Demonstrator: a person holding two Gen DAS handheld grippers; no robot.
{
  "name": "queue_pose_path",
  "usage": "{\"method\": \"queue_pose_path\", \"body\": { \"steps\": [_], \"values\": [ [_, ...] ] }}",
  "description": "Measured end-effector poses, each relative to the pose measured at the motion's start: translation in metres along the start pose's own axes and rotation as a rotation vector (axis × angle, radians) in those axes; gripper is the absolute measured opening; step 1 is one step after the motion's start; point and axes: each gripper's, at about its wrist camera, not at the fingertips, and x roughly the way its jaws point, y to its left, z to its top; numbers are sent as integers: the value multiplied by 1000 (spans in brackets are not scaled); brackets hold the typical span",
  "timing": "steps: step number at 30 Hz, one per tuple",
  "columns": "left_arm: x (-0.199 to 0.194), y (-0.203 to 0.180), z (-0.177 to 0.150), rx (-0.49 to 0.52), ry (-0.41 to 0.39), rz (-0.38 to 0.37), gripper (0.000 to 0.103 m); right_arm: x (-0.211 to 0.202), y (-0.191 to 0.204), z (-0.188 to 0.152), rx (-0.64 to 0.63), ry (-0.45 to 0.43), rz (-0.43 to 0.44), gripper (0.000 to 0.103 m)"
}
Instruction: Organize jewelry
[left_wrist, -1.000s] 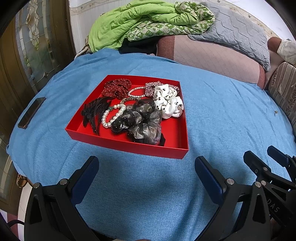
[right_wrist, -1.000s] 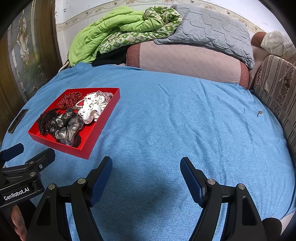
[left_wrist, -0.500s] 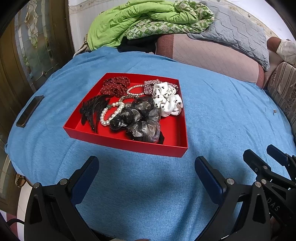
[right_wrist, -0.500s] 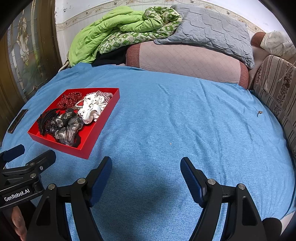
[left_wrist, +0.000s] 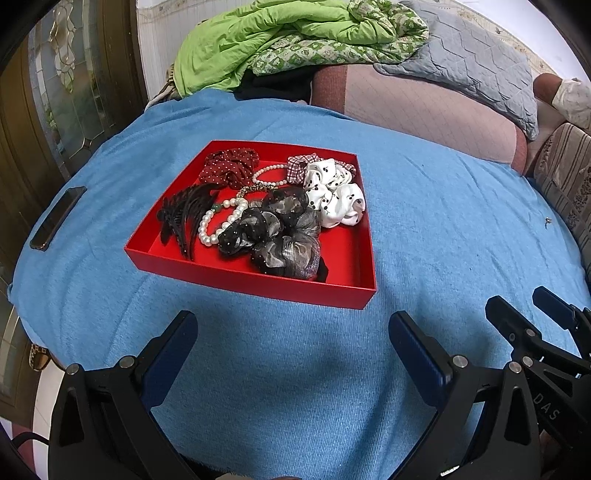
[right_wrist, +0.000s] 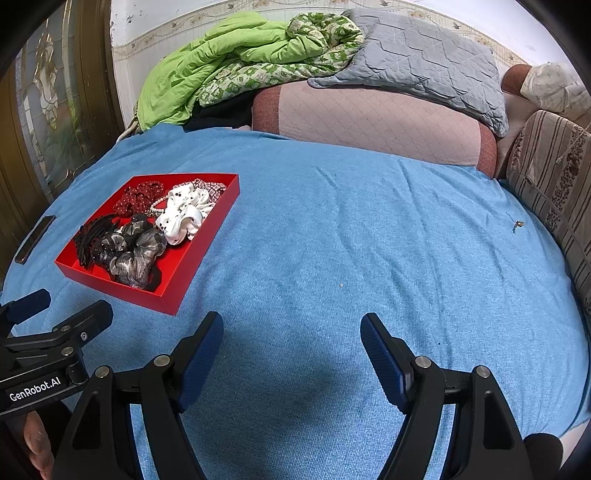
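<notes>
Left hand-held gripper (left_wrist: 291, 345): jaws spread wide, holding nothing, above the blue bed cover (left_wrist: 443, 229) just short of the red tray (left_wrist: 258, 286).
Right hand-held gripper (right_wrist: 291, 349): jaws wide apart, empty, over bare cover, right of the tray.
Tray contents: white spotted scrunchie (left_wrist: 334, 192), black-grey organza scrunchie (left_wrist: 284, 240), dark red dotted scrunchie (left_wrist: 229, 168), pearl bracelet (left_wrist: 218, 221), black hair claw (left_wrist: 184, 218), heaped touching.
Left edge: dark phone (left_wrist: 57, 218).

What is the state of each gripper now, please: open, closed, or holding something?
Left gripper: open, holding nothing, above the blue blanket.
Right gripper: open, holding nothing, above the same blanket.
</notes>
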Motion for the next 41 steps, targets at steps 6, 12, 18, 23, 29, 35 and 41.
{"method": "queue_pose_path", "body": {
  "steps": [6, 12, 18, 23, 29, 35, 41],
  "values": [
    [1, 0, -1, 1, 1, 0, 103, -1, 1, -1, -2, 0, -2, 81],
    [2, 1, -2, -1, 3, 0, 103, -1, 2, -1, -3, 0, -2, 82],
    [3, 3, -4, -4, 6, -1, 103, -1, 4, -1, -9, 0, -2, 82],
    [3, 3, -4, -6, 6, 0, 103, -2, 5, -2, -12, -2, -2, 82],
    [1, 7, -3, -14, 5, 6, 103, -2, 6, -2, -13, -2, 0, 82],
    [-3, 14, 2, -31, -1, 21, 103, -3, 7, -1, -18, -3, 12, 82],
    [-9, 7, 7, -23, -1, 31, 103, -2, 0, -2, -3, 2, 36, 82]
  ]
}}
